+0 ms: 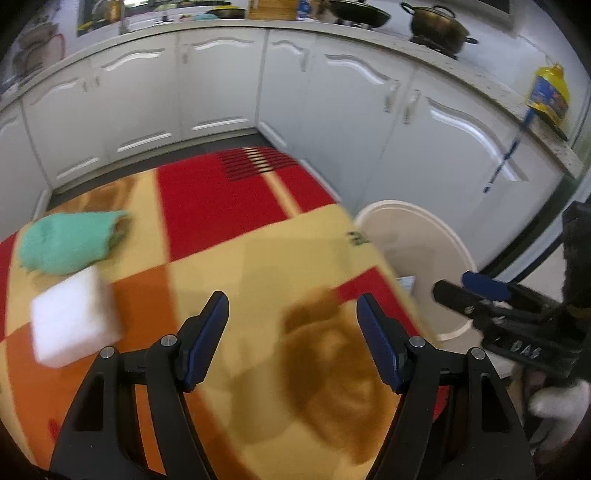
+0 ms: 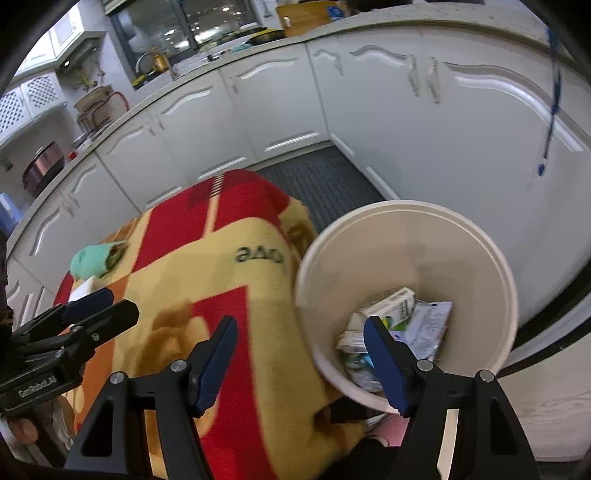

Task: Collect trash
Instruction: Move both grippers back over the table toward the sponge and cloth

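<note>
A cream trash bin point(image 2: 491, 258) stands right of the blanket-covered table point(image 2: 221, 280) and holds several wrappers and a small carton point(image 2: 395, 306). It also shows in the left wrist view point(image 1: 443, 232). My right gripper point(image 2: 299, 332) is open and empty, over the table's right edge and the bin's near rim. My left gripper point(image 1: 291, 314) is open and empty above the table. A white block point(image 1: 74, 317) and a green cloth point(image 1: 70, 243) lie on the table to its left. The cloth point(image 2: 92, 260) shows far left in the right wrist view.
White kitchen cabinets point(image 1: 221, 92) wrap around behind the table, with pots point(image 1: 439, 26) and a yellow bottle point(image 1: 550, 92) on the counter. A dark floor mat point(image 2: 325, 177) lies between table and cabinets. The right gripper shows at the right edge of the left wrist view point(image 1: 476, 291).
</note>
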Demonstrator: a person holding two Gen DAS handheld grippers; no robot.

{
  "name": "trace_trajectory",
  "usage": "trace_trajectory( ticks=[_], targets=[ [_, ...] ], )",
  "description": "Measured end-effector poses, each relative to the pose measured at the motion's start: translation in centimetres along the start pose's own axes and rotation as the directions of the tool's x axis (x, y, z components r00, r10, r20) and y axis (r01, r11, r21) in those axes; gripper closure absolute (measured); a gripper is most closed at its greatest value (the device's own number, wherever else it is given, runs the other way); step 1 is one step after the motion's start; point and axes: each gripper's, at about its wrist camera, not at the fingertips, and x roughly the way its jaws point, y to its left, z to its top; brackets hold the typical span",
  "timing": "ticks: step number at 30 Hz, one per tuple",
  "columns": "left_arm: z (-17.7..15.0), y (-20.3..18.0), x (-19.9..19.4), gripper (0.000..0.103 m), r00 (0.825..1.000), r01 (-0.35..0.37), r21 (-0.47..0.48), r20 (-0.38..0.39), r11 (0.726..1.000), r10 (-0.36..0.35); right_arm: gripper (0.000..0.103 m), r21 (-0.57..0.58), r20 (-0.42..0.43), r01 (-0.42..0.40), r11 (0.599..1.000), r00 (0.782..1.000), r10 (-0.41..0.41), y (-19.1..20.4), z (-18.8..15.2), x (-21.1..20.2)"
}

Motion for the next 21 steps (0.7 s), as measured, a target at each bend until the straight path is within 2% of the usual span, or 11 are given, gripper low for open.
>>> trace_trajectory(
  ticks=[7,13,15,18,21],
  targets=[
    [-1.2,7.4,-3.2,0.032,0.996,-0.084,-0.073,0.006,0.994,0.084,0.035,-0.046,-0.011,-0.073,0.996,0.997,0.073,3.3,0.2,0.2],
    [-0.7,15.1,-5.4,0.032,0.980,-0.186,-0.188,0.029,0.964,0.194,0.034,-0.084,-0.040,-0.120,0.989,0.992,0.117,6.1,0.2,1.3],
    [-0.4,17.7,-5.4,0.032,0.968,-0.236,-0.229,0.029,0.944,0.249,0.034,-0.095,-0.049,-0.131,0.987,0.991,0.127,6.9,0.2,1.7],
    [-0.3,21.1,-4.4,0.032,0.943,-0.324,-0.271,-0.011,0.906,0.334,0.034,-0.113,-0.059,-0.142,0.983,0.989,0.136,7.8,0.1,1.9],
    [-0.6,23.2,-2.5,0.032,0.929,-0.369,-0.268,-0.075,0.890,0.363,0.034,-0.128,-0.067,-0.146,0.981,0.988,0.139,8.5,0.0,2.0]
  ],
)
